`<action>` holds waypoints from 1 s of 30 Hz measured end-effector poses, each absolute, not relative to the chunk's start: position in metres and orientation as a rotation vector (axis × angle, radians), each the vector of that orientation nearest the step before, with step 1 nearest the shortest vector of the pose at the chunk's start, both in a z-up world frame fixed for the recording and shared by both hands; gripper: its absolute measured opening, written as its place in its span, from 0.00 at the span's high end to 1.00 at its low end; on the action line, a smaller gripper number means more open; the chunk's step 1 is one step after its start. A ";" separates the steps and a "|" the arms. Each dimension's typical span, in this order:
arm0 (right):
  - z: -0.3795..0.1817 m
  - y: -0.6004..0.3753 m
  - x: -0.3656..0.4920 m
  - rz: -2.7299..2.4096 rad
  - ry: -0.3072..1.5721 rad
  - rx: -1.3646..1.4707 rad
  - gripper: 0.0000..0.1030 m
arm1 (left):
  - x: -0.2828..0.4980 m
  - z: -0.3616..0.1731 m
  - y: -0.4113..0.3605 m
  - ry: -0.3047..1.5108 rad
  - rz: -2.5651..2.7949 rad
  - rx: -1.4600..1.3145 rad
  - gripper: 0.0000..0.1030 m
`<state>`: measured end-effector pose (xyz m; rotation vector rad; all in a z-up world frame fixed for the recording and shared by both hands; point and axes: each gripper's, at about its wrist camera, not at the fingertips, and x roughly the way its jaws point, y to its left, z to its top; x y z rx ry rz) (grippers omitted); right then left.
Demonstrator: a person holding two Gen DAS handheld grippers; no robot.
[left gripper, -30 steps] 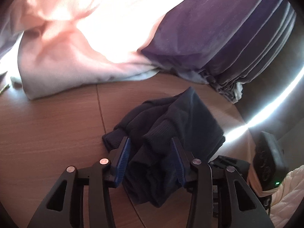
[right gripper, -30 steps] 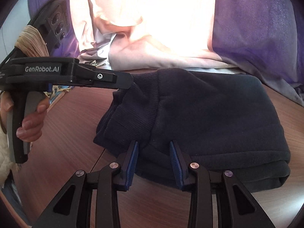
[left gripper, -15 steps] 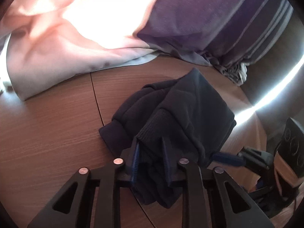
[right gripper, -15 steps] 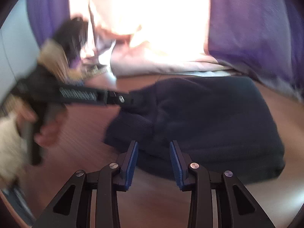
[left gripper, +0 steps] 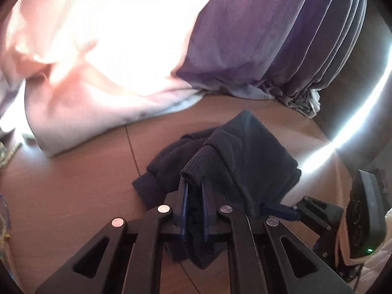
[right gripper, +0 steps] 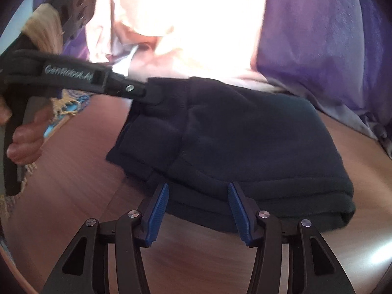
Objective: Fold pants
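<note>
My left gripper (left gripper: 194, 191) sits low in the centre of its frame, its blue pads drawn close together and pinching a ribbed cuff of the pants (left gripper: 250, 156). My right gripper (right gripper: 197, 208) has its blue pads spread wide apart at the lower centre. My left hand (right gripper: 24, 139) wraps the handle at the left edge of the right wrist view.

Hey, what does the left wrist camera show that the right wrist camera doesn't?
Only the left wrist view shows the left tongs shut on a ribbed cuff of the dark pants. Only the right wrist view shows the open right tongs at the folded edge, and the hand holding the left tool. Both show pants, wooden table and purple curtain.
</note>
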<state>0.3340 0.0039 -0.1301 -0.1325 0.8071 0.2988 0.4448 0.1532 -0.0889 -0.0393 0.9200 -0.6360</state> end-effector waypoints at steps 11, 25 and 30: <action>-0.128 0.006 0.342 0.335 0.835 -0.077 0.50 | 0.458 -0.125 0.161 0.984 -0.542 -0.045 0.86; -0.079 -0.067 0.343 0.008 0.591 0.021 0.19 | 0.406 -0.094 0.168 0.880 -0.338 -0.169 0.43; -0.086 -0.101 0.366 -0.095 0.622 0.069 0.19 | 0.409 -0.104 0.163 0.899 -0.241 -0.221 0.38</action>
